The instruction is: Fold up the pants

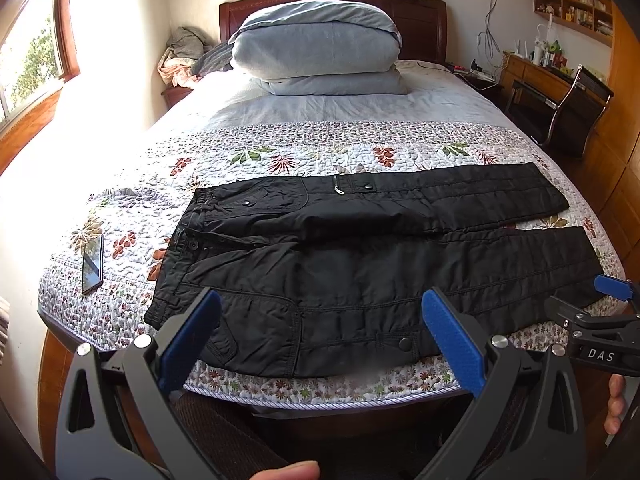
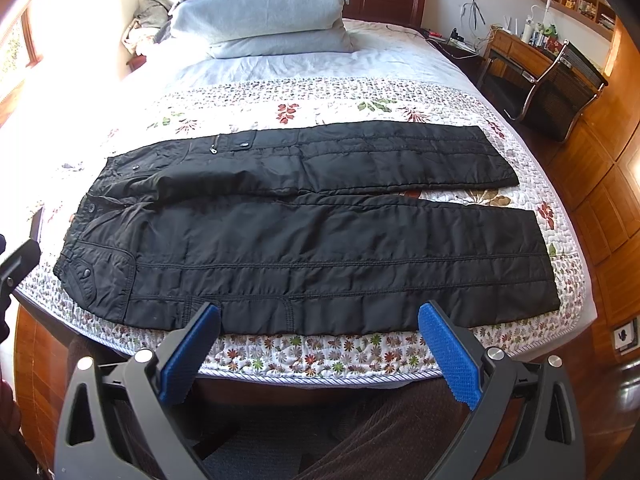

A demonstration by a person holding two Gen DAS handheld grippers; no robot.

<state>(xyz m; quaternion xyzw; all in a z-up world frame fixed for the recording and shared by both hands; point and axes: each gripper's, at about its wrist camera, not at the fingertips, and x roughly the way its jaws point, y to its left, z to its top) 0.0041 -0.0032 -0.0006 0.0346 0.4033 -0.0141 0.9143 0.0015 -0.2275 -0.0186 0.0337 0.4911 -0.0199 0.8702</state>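
Observation:
Black padded pants (image 1: 360,264) lie spread flat across the foot of the bed, waistband to the left, both legs stretched to the right and side by side. The right wrist view shows the same pants (image 2: 312,240) from further right. My left gripper (image 1: 320,308) stands open just above the near edge of the pants by the hip, nothing between its blue pads. My right gripper (image 2: 320,320) is open too, hovering at the near leg's lower edge. The right gripper (image 1: 592,312) also shows at the far right of the left wrist view.
A floral quilt (image 1: 320,148) covers the bed. A phone (image 1: 93,265) lies on the quilt left of the waistband. Folded grey bedding (image 1: 316,48) is stacked at the headboard. A desk with a black chair (image 1: 568,108) stands right of the bed. The person's legs are below the bed edge.

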